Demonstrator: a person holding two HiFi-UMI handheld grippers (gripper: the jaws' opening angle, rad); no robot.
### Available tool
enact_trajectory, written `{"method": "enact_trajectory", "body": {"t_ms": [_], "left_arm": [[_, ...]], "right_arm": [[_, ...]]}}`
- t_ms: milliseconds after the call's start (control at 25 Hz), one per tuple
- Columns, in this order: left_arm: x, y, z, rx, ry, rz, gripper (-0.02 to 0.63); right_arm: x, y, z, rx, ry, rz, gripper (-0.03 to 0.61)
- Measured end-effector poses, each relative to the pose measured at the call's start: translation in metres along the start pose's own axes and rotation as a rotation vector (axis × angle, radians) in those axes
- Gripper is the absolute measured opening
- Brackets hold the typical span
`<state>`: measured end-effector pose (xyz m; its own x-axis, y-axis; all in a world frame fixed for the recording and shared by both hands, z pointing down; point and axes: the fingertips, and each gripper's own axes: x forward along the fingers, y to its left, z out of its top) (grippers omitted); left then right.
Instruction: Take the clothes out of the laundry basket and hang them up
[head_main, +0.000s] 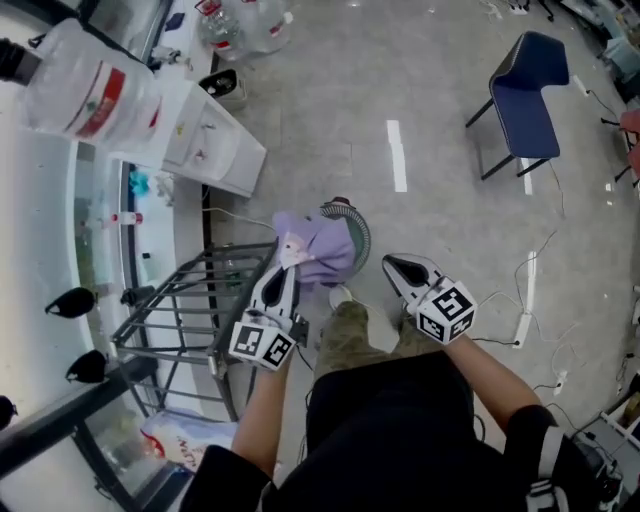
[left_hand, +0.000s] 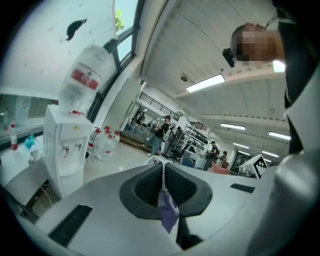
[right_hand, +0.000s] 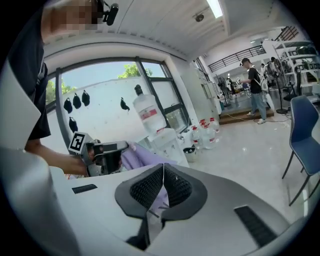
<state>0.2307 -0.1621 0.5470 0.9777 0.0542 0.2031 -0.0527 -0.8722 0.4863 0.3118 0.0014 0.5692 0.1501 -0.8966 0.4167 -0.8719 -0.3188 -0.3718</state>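
My left hand-held gripper and right hand-held gripper both pinch the lilac garment above the laundry basket (contents hidden).

Laundry basket mostly under the lilac garment

Rack left, chair right — floor between

— What is worn?
— A black short-sleeved top is seen. Just beyond the top, olive camouflage trousers and a pale shoe are shown.
— And the tools carried?
— The left gripper and right gripper are shelled in light grey. Each is capped by a cube of black-and-white square markers. The jaws are lined with black ribbed pads.
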Motion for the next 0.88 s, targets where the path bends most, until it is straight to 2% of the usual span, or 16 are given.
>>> {"method": "enact_trajectory", "body": {"t_ms": [120,280,360,400,560,680,760,880], "left_arm": [[-0.006,-0.026,0.050,0.046,-0.089,0.004,0.011],[-0.017,-0.069,0.100,0.054,-0.214,0.001,0.011],[-0.023,-0.093,0.117,0.104,-0.246,-0.022,0.011],[-0.026,-0.105,0.122,0.142,-0.252,-0.033,0.011],[-0.040,-0.139,0.135,0.228,-0.286,-0.054,0.011],[-0.046,-0.152,0.138,0.254,-0.318,0.000,0.011],[-0.045,-0.155,0.141,0.254,-0.338,0.051,0.011],[-0.042,-0.158,0.147,0.238,-0.359,0.107,0.011]], "right_arm": [[-0.003,0.015,0.034,-0.022,-0.065,0.068,0.002],[-0.018,0.031,0.057,0.002,-0.072,0.181,0.010],[-0.024,0.038,0.069,0.002,-0.069,0.248,0.101],[-0.028,0.040,0.077,-0.006,-0.074,0.286,0.133],[-0.037,0.035,0.101,-0.074,-0.059,0.413,0.166],[-0.033,0.030,0.088,-0.020,0.045,0.489,0.238],[-0.030,0.035,0.081,0.005,0.093,0.533,0.264],[-0.033,0.062,0.081,0.094,0.129,0.708,0.264]]}}
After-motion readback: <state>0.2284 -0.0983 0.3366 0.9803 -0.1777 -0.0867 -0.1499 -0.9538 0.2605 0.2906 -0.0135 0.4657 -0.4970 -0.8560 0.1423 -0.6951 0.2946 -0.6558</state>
